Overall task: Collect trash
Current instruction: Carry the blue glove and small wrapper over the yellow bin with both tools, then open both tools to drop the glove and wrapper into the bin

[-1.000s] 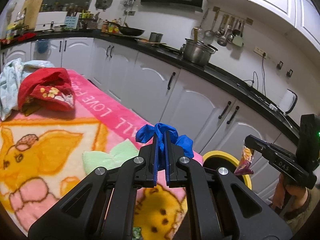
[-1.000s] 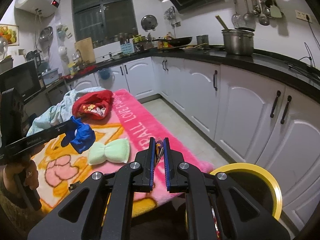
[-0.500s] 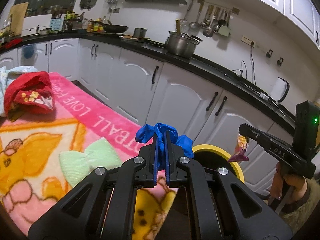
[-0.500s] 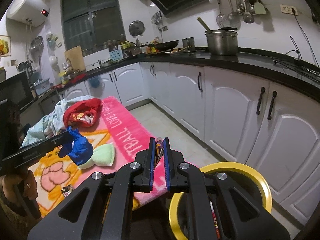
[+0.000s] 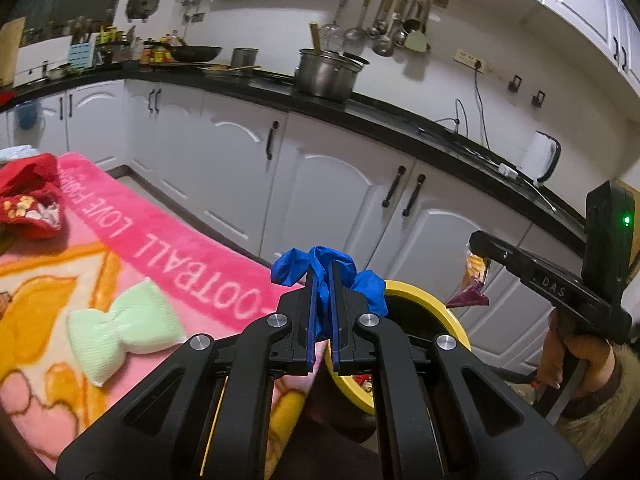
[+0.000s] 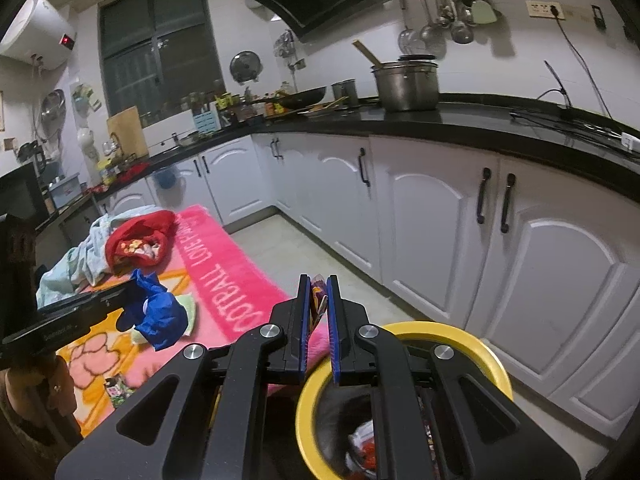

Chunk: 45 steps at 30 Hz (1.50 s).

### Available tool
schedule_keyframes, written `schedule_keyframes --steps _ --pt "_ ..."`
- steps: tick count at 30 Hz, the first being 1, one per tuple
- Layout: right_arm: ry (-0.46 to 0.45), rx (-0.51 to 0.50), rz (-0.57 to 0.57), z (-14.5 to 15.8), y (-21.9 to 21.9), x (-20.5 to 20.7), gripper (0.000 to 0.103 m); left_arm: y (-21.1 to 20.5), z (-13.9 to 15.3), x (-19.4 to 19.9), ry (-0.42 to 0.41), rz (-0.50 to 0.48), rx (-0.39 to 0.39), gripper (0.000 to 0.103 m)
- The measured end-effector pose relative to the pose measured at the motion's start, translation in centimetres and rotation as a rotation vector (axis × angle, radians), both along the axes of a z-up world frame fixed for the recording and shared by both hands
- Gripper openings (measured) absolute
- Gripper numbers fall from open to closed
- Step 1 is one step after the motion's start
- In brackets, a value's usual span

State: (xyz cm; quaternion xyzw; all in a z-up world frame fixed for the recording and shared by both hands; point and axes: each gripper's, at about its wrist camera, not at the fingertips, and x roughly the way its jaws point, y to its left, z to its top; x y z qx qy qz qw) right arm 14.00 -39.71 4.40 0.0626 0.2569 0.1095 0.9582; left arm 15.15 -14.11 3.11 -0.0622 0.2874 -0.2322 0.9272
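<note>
My left gripper (image 5: 321, 270) is shut on a crumpled blue glove (image 5: 370, 285) and holds it at the near rim of the yellow-rimmed trash bin (image 5: 430, 299). The glove also shows in the right wrist view (image 6: 160, 312). My right gripper (image 6: 319, 284) is shut on a purple and yellow snack wrapper (image 6: 318, 300), just above the bin's rim (image 6: 444, 330). In the left wrist view the right gripper (image 5: 476, 240) holds the wrapper (image 5: 472, 280) over the bin's far side. Trash lies inside the bin (image 6: 362, 444).
A pink cartoon blanket (image 5: 132, 248) covers the table at left, with a pale green bow pillow (image 5: 120, 326), a red cloth (image 5: 30, 200) and a light blue cloth (image 6: 76, 260). A small wrapper (image 6: 116, 390) lies on the blanket. White cabinets (image 6: 440, 240) stand behind.
Both grippers have moved right, off the blanket toward the bin. The bin now lies directly under and ahead of them. Both still hold their items.
</note>
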Motion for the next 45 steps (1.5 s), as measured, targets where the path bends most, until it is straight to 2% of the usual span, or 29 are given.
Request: schedule_keyframes --steps 24,37,45 --pt "0.029 -0.043 -0.131 -3.1 -6.7 -0.9 0.008 -8.6 -3.8 0.5 0.054 -0.151 0.065 0.002" --pt "0.036 -0.080 -0.169 -4.9 -8.9 -1.2 0.008 -11.7 -6.3 1.0 0.100 -0.197 0.102 0.002" --pt "0.064 -0.100 -0.168 -6.7 -9.7 -1.2 0.008 -13.1 -8.1 1.8 0.156 -0.208 0.122 0.002"
